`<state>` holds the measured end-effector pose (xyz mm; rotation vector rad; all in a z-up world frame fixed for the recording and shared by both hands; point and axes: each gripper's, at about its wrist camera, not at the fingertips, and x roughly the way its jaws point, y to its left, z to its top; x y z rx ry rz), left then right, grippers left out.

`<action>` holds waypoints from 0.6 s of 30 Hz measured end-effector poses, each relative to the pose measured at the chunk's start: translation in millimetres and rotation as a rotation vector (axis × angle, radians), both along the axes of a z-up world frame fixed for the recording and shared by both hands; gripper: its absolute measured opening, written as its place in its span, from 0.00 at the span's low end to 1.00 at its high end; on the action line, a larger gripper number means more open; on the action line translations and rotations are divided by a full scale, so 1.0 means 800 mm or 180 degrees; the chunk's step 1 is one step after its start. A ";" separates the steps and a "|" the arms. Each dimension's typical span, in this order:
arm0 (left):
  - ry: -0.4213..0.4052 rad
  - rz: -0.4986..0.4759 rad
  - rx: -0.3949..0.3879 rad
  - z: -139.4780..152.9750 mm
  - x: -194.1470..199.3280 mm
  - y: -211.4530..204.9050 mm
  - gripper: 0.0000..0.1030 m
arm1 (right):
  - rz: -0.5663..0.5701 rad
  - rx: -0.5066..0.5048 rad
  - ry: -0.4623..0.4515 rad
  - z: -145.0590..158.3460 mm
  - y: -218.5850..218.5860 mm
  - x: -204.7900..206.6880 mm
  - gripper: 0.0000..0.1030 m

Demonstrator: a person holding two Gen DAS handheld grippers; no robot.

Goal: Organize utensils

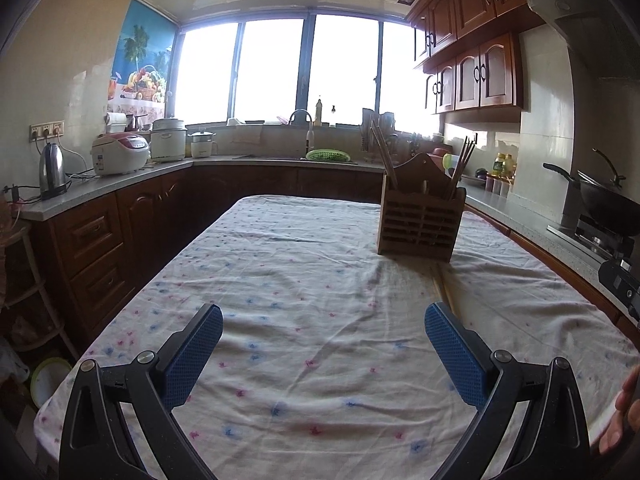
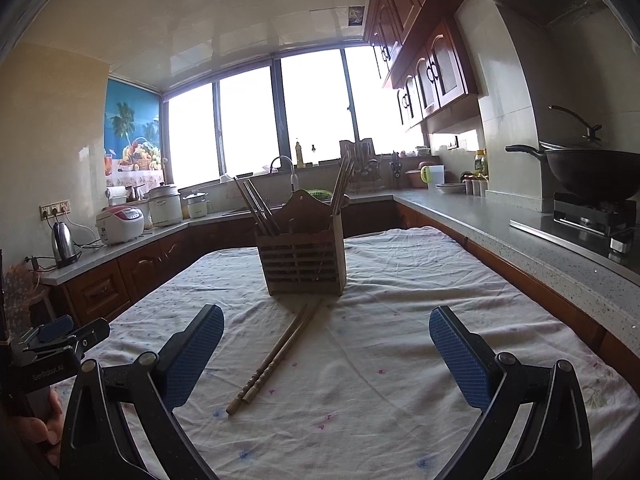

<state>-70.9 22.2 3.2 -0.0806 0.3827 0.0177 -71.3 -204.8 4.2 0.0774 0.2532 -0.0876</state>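
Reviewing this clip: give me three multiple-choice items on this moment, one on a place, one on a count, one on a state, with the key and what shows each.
1. Where do the loose chopsticks lie?
A. On the cloth in front of the wooden holder
B. In the sink
C. On the stove

2. How many loose chopsticks lie on the tablecloth?
A. Two
B. Five
C. None

3. How do the jaws of the right gripper stand?
A. Shut on a chopstick
B. Open, holding nothing
C. Shut on the holder

Key: 1 A, they lie just before the holder. 2 A, a pair lies side by side. 3 B, the pads stand wide apart.
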 end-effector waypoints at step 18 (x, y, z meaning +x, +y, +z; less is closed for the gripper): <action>-0.0002 0.0074 0.0147 -0.011 -0.004 -0.010 0.99 | -0.0104 0.0035 0.0030 -0.016 -0.010 -0.006 1.00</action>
